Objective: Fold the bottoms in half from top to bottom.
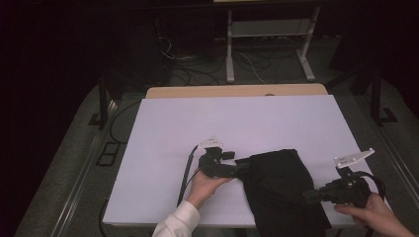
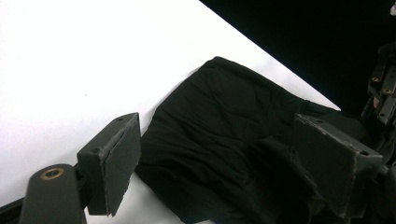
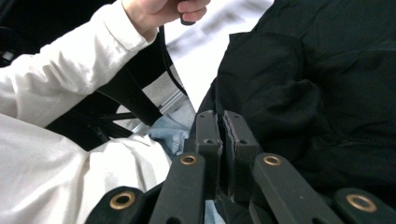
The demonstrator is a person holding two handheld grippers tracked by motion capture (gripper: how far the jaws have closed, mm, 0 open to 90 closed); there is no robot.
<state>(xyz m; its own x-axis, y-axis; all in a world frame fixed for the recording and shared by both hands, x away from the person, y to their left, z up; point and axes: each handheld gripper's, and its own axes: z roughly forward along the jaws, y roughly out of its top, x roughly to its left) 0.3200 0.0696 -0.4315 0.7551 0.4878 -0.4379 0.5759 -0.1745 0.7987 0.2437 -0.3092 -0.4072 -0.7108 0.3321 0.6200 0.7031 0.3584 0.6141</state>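
A: Where's the black cloth?
B: Crumpled on the white surface, near its front edge, between both hands.
A: And the jaws?
B: The left gripper stands wide over the cloth's edge; the right gripper is pinched together, nothing visibly between.

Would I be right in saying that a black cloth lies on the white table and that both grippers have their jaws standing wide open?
Not quite. The black cloth does lie on the white table, and the left gripper stands wide open over it, but the right gripper is shut: the right gripper view shows its two pads pressed together beside the cloth.
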